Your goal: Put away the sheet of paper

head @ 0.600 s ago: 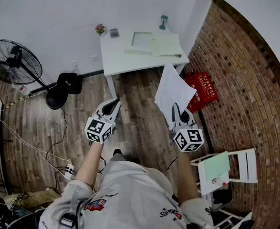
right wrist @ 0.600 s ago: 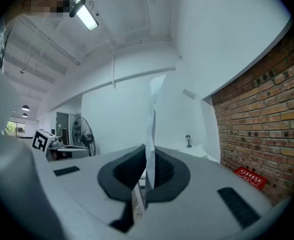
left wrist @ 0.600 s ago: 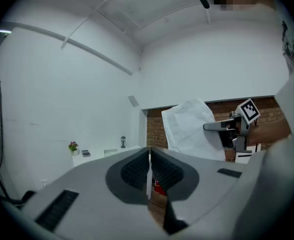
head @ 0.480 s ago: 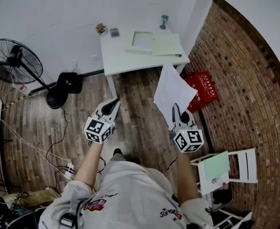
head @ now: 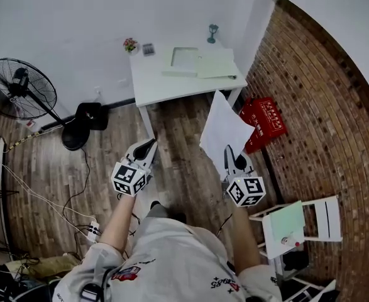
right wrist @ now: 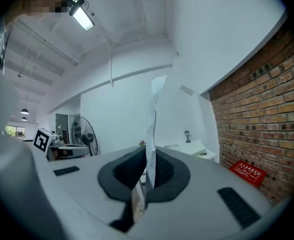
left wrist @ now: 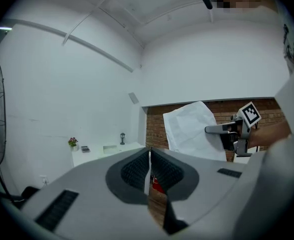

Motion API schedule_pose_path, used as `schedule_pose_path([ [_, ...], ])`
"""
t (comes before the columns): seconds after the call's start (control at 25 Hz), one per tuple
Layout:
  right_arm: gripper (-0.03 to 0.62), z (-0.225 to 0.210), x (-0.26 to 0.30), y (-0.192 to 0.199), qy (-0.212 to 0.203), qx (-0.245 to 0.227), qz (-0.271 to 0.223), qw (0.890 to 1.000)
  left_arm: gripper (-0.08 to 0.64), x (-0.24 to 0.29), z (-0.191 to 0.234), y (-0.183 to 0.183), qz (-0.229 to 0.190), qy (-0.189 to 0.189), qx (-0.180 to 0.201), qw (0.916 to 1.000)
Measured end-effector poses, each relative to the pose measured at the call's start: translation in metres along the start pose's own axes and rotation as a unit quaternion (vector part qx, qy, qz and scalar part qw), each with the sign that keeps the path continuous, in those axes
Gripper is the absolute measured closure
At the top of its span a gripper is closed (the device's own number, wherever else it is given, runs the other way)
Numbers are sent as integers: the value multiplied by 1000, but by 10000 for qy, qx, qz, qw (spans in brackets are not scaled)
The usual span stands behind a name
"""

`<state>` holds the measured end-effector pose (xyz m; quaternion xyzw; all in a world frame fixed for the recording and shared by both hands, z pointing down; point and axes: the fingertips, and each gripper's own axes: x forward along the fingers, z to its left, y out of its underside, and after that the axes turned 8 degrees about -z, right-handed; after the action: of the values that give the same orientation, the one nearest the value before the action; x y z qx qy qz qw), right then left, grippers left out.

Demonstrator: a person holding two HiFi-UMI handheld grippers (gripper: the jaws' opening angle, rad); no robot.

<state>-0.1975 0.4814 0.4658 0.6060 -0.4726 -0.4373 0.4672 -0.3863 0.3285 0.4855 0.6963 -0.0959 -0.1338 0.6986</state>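
The sheet of paper (head: 225,128) is white, and the table (head: 165,88) is white too. The wall (head: 322,106) is red-brown bricks, the box (head: 266,121) is red, the fan (head: 14,90) is black, the floor (head: 184,168) is brown wood stripes

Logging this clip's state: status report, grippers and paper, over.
Right gripper shut on sheet of paper, held up in the air. Left gripper shut, empty. White table ahead; nothing seen in the way.
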Motion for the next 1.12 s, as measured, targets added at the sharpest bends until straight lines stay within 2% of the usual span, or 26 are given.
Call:
schedule_pose_path([
  [0.28,597,-16,3,10,62,103,104,9999,535,9,1,8,78,-18,-65,9999],
  [0.56,597,-42,40,12,160,142,95,9997,535,53,26,18,119,58,-129,9998],
  [0.8,597,-79,93,16,326,108,207,9992,535,125,63,31,122,190,-293,9993],
  [1.12,597,-144,190,5,710,132,247,9971,535,245,120,30,211,599,-336,9974],
])
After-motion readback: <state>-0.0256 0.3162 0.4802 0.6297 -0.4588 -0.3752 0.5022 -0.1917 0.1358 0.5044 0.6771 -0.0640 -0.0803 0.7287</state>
